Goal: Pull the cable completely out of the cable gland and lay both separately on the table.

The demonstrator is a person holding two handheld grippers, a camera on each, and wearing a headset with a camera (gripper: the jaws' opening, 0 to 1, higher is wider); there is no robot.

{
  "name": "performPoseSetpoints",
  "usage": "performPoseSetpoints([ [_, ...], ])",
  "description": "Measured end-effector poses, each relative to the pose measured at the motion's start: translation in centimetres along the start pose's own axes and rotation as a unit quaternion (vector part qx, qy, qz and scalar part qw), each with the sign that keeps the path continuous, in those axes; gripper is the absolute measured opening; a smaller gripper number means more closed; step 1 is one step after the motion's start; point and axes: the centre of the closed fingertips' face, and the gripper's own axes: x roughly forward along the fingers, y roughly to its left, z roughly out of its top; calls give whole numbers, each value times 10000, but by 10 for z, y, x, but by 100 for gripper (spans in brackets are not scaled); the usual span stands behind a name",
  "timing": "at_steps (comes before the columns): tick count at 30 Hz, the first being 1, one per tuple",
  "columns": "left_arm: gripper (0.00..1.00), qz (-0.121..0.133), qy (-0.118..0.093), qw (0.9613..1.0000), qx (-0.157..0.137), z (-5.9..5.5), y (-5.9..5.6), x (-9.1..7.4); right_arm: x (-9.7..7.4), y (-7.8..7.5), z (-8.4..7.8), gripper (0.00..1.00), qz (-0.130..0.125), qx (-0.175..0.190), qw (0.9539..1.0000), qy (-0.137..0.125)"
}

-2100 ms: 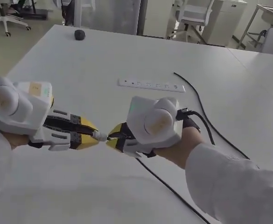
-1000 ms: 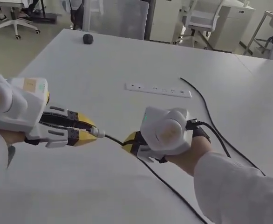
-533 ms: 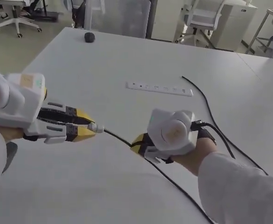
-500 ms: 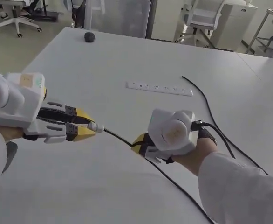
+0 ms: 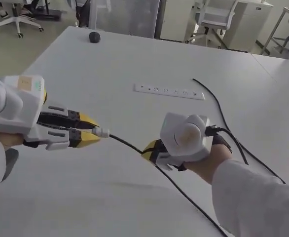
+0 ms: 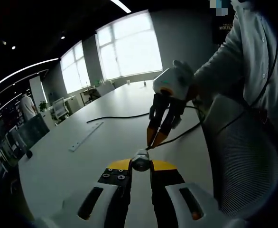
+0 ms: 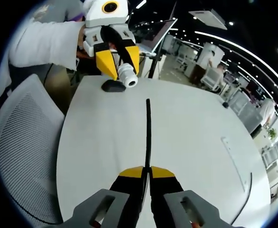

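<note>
Cable [image 7: 148, 135] pinched in right gripper [image 7: 147, 170], cable gland [image 7: 128, 76] pinched in left gripper [image 6: 141, 166].

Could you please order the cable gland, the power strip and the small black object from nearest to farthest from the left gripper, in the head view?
1. The cable gland: held in the jaws of the left gripper.
2. The power strip: mid-table, ahead to the right.
3. The small black object: near the far edge of the table.
</note>
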Motion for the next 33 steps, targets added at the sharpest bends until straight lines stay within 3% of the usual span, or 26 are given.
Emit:
performPoseSetpoints([
  [7, 15, -95, -18, 9999, -31, -4, -8, 7, 2, -8, 18, 0, -50, 224, 9995, -202],
  [15, 15, -149, -70, 9998, -83, -6, -15, 11, 8, -17, 46, 0, -56, 219, 9991, -367],
  [25, 15, -202, -104, 9997, -134, -11, -18, 18, 14, -48, 94, 0, -199, 569, 9944, -866],
  [33, 15, -239, -145, 9994, -211, -19, -18, 23, 19, -72, 114, 0, -304, 780, 9904, -1099],
])
